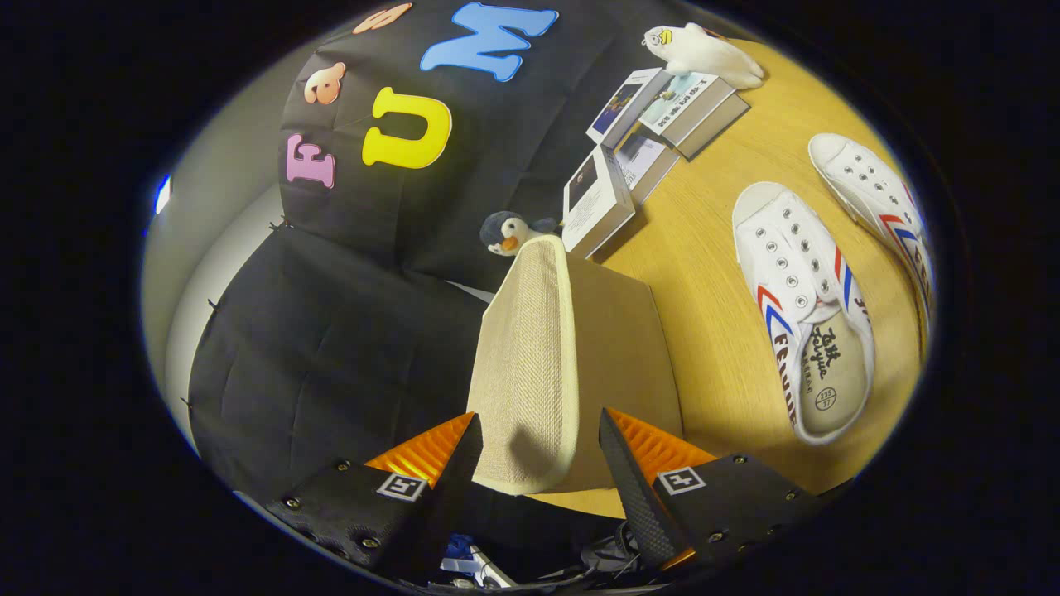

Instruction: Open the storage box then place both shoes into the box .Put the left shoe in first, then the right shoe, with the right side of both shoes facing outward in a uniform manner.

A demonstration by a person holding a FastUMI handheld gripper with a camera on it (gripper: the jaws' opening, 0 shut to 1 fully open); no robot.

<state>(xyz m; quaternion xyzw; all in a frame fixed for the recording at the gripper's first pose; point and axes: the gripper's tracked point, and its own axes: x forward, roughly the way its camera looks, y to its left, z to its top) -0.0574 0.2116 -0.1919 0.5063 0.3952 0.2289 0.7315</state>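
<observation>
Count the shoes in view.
2. One white shoe lies on the wooden table, beside the storage box lid that sits between the fingers. The second shoe lies just beyond it.

Wooden tabletop (704, 273), black cloth wall (348, 331) (creased)

You cannot tell if the gripper (537, 451) presses the lid (530, 364), because the lid's near end covers the gap between the fingers. The lid hides most of the box (621, 348) and the body of the toy penguin (507, 233). The far shoe (882, 199) is cut off at its heel. The book covers (654, 124) are too small to read.
</observation>
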